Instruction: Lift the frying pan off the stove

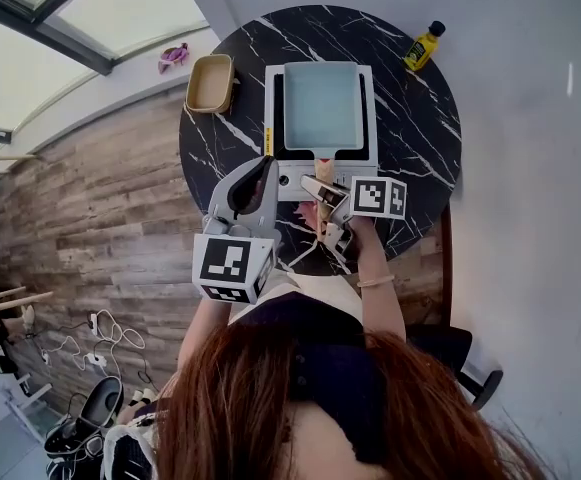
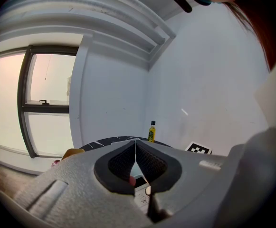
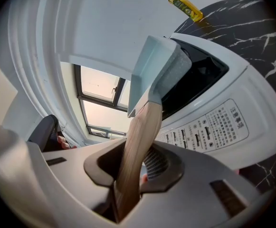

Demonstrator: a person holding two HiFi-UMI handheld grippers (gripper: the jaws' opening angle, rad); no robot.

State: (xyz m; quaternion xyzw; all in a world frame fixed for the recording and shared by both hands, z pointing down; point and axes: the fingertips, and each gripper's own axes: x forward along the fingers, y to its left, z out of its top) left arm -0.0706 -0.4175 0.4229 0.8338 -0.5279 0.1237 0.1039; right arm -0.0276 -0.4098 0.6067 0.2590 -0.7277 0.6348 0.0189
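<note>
Wooden handle (image 3: 137, 146) of the pan (image 1: 322, 105) is clamped between the jaws of your right gripper (image 1: 323, 196). That pale blue square pan sits flat on the white stove (image 1: 370, 160), on the black marble table (image 1: 420, 128). Your left gripper (image 2: 135, 148) hovers near the stove's front left corner, jaws pressed together on nothing.
</note>
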